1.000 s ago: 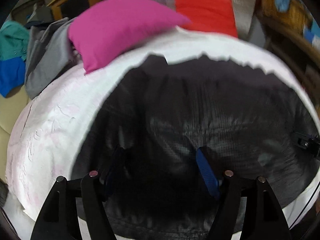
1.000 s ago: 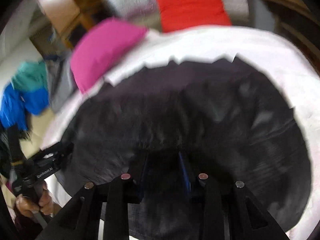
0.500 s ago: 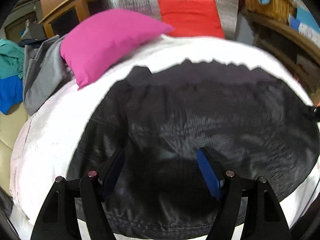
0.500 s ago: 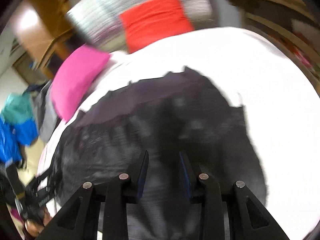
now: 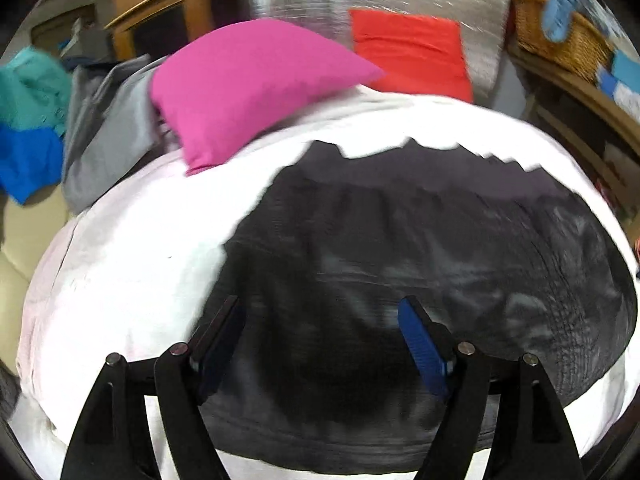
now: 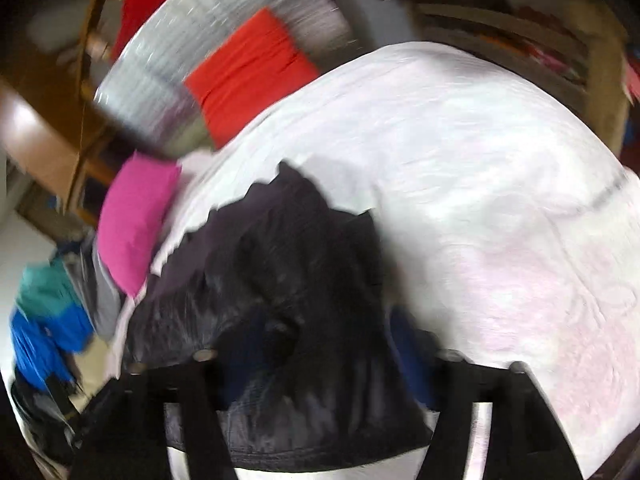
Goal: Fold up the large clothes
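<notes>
Right tool [image 6: 316,344] blurred; dark garment [image 6: 280,280] smeared.

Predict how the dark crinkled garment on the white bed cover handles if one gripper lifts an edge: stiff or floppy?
Probably floppy: the dark crinkled garment lies flat on the white bed cover with gathers and soft wrinkles, so a lifted edge should drape. Likely light, since the cloth looks thin. Its faint sheen hints that it may slide; the left gripper stands open over it.
</notes>
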`<state>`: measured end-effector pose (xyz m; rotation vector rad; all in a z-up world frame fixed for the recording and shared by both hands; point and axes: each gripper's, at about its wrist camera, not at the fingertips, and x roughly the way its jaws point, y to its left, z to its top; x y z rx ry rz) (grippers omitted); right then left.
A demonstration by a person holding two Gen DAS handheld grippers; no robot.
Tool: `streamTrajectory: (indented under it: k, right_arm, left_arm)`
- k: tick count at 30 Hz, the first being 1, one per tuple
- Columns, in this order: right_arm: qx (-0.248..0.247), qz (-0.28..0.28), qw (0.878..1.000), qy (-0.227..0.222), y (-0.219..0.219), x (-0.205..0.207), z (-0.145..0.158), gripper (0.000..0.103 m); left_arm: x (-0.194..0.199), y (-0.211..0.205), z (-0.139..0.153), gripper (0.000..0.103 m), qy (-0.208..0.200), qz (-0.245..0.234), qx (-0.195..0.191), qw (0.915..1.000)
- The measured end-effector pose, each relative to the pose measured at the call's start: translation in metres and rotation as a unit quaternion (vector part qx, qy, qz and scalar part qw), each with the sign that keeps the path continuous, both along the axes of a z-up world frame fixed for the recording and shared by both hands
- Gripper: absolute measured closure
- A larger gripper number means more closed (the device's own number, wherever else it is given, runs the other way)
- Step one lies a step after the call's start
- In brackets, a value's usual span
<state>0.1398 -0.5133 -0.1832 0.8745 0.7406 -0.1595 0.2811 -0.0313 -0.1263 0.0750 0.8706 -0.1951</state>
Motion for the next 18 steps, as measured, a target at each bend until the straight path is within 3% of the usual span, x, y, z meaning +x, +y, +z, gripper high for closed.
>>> streamTrajectory:
  k: [4,11,18]
  right_arm:
    - [0.008,0.004,1.0,0.013,-0.009,-0.008,-0.007,0.034]
    - [0.041,0.02,0.999,0.011,-0.018,-0.011,-0.024,0.034]
    - [0.065,0.055,0.996,0.013,-0.015,-0.002,-0.038,0.034]
  left_arm:
    - [0.012,0.041,-0.004,0.024,0.029,0.041,-0.04,0.9979]
    - [0.031,0.088,-0.022,0.024,0.076,0.071,-0.103,0.9892]
    - [0.038,0.083,-0.029,0.024,0.082,0.073,-0.068,0.9917]
